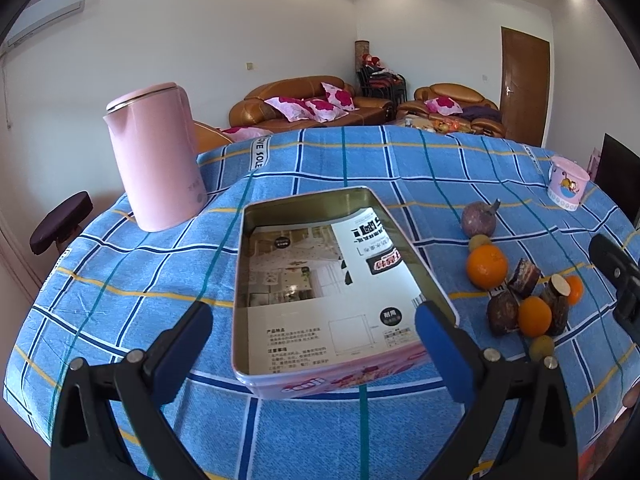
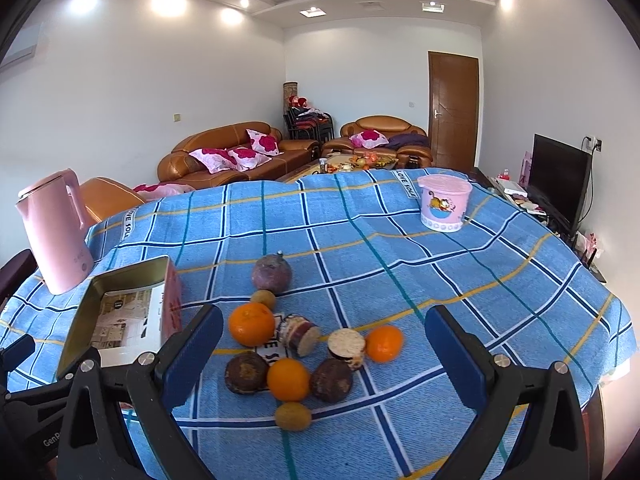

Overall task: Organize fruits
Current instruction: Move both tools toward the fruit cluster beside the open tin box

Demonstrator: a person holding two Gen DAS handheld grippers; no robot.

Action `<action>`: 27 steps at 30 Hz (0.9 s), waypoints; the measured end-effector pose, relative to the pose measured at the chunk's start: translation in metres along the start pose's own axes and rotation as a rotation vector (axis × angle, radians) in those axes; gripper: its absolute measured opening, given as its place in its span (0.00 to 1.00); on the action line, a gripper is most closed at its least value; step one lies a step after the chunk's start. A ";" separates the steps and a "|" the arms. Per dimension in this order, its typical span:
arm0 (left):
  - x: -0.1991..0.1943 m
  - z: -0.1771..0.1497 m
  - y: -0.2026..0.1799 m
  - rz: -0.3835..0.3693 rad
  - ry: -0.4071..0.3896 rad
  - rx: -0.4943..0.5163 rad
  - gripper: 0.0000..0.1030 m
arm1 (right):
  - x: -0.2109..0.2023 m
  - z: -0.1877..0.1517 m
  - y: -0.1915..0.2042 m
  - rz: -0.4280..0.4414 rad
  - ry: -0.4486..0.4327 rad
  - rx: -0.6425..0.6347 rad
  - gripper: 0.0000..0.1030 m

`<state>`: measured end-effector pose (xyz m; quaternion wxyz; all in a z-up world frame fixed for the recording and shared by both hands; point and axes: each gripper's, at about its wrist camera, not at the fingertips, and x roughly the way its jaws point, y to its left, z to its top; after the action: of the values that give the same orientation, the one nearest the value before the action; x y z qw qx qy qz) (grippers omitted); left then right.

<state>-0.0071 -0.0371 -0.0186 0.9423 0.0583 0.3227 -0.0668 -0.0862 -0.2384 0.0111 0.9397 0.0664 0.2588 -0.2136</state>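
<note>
1. Table: covered by a woven blue checked cloth (image 2: 400, 240) with white, navy, teal and yellow lines; it fills the middle and lower part of both views.
2. Tin (image 1: 280, 384): rectangular metal box with rounded corners, dull gold inside, pink printed outside, open on top. Glossy printed paper (image 1: 320, 312) lies flat on its floor. In the left wrist view it sits centre frame, long axis running from the lower edge up toward the sofas.
3. Fruit cluster: lower centre of the right wrist view, right of the tin and apart from it.
   - Three smooth round oranges: largest orange (image 2: 252, 329), another (image 2: 288, 379), smallest (image 2: 383, 343).
   - Purple, rounded passion fruit (image 2: 272, 273) at the cluster's upper end, stem stub up.
   - Two dark, rough brown fruits (image 2: 246, 372) flanking the middle orange.
   - Two cut cylindrical pieces (image 2: 300, 334), dark rind with pale faces turned right and upward.
   - Two small tan fruits (image 2: 293, 416).
4. Left gripper (image 1: 314, 348): blue-padded fingers spread wide, straddling the tin's near end, gripping nothing.
5. Right gripper (image 2: 324, 352): fingers spread wide, framing the cluster, holding nothing.
6. Other items: smooth pink kettle (image 1: 156, 160), upper left; pink lidded tub (image 2: 443, 204), upper right.
</note>
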 end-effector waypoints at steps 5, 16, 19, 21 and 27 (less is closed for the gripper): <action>0.002 -0.002 -0.008 -0.002 0.004 0.015 1.00 | 0.004 -0.002 -0.012 -0.007 0.009 0.012 0.99; 0.006 -0.001 -0.024 -0.023 0.018 0.045 1.00 | 0.010 -0.010 -0.039 -0.041 0.030 0.031 0.99; 0.007 -0.003 -0.025 -0.030 0.017 0.053 1.00 | 0.009 -0.014 -0.048 -0.057 0.031 0.016 0.99; 0.008 -0.007 -0.023 -0.045 0.024 0.047 1.00 | 0.009 -0.018 -0.055 -0.069 0.041 0.008 0.99; 0.009 -0.020 -0.027 -0.176 0.047 0.059 0.85 | 0.013 -0.036 -0.074 -0.029 0.092 0.009 0.86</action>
<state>-0.0165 -0.0616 -0.0422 0.9227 0.0592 0.3467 -0.1576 -0.1244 -0.3014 -0.0274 0.9233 0.0766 0.3017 -0.2249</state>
